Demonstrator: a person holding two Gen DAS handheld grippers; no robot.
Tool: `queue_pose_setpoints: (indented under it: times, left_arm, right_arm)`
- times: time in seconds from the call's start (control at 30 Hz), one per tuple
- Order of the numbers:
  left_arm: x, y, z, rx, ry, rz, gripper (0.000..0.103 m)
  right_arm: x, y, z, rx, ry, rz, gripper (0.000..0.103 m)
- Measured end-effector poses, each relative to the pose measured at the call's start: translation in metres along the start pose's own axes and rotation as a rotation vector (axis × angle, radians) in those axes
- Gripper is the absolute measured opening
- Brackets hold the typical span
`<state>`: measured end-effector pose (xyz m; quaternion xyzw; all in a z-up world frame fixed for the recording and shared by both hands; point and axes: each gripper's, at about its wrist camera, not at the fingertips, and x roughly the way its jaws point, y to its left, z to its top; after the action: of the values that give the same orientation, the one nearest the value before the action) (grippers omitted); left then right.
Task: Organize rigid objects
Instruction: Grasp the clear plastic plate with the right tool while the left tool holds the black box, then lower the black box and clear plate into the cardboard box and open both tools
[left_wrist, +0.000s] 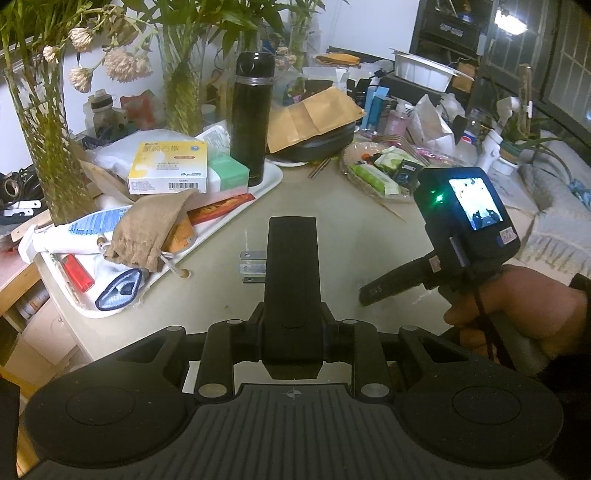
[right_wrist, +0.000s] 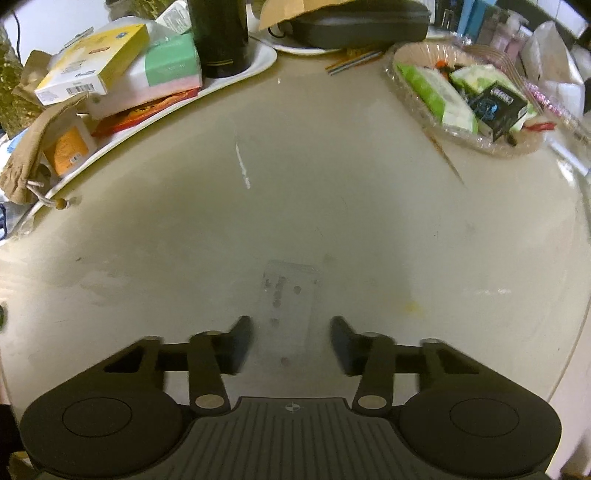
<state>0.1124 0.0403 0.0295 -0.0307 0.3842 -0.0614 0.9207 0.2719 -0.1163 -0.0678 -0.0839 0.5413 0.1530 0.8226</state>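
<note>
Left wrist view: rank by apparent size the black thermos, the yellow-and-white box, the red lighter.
Largest to smallest, as seen:
1. black thermos
2. yellow-and-white box, clearly smaller in frame than the thermos
3. red lighter, smallest although it lies nearest the camera, so its rank is safe

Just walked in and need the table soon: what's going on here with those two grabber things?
A person holds a gripper in each hand over a cluttered table. The left gripper is shut; small metal plates show beside its fingers, gripped or not I cannot tell. The right gripper points down, fingers apart either side of a faint clear flat piece, not pressing it.
</note>
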Motion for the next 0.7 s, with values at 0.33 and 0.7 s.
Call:
queue_pose_setpoints:
  times: [0.33, 0.7]
  left_arm:
    - [-0.003, -0.006, -0.004, 0.015, 0.014, -0.007, 0.026]
    - [-0.008, -0.033, -0.02, 0.069, 0.056, -0.064, 0.026]
  right_arm:
    - [-0.011, -0.006, -0.001, 0.003, -0.039, 0.012, 0.035]
    - [-0.043, -0.014, -0.009, -0.023, -0.092, 0.05, 0.035]
